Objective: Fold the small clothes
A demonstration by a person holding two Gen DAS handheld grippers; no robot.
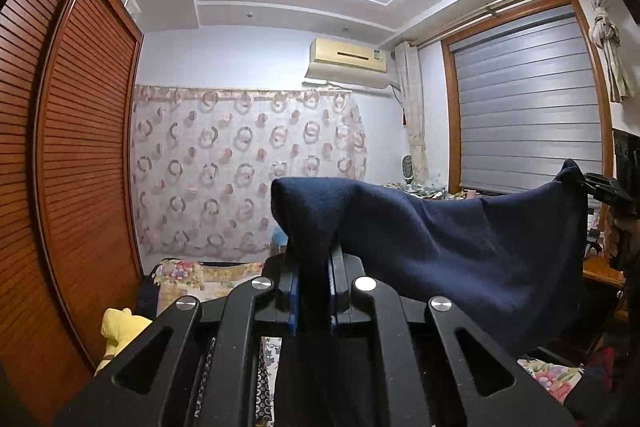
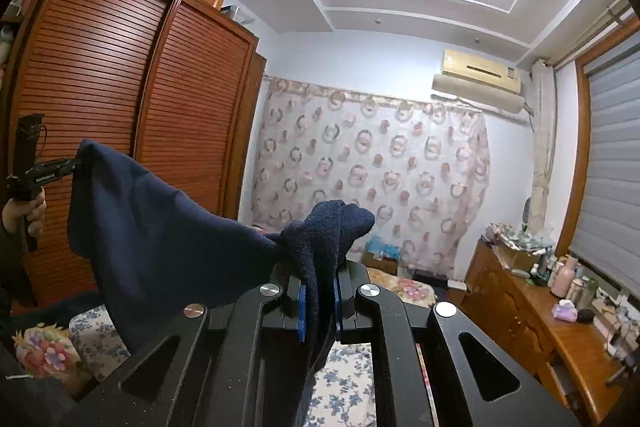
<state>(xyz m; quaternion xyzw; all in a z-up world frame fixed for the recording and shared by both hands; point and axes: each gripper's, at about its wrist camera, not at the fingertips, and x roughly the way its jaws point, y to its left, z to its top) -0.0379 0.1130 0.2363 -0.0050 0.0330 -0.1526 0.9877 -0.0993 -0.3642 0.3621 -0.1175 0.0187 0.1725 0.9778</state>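
A bed (image 2: 344,383) lies below, spread with a white sheet printed with blue flowers, and a quilt (image 2: 48,351) with large pink and yellow blooms lies on it. A yellow soft toy (image 1: 118,331) rests at the bed's edge beside the wardrobe (image 1: 80,155).

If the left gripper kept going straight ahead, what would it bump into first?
Probably nothing close. The left gripper, clamped on the navy cloth, points level across the room toward the circle-patterned curtain; depth is hard to judge.

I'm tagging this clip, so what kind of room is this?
Most likely a home bedroom: a louvered wooden wardrobe, floral bedding below, and a wooden dresser crowded with bottles under a blind-covered window.
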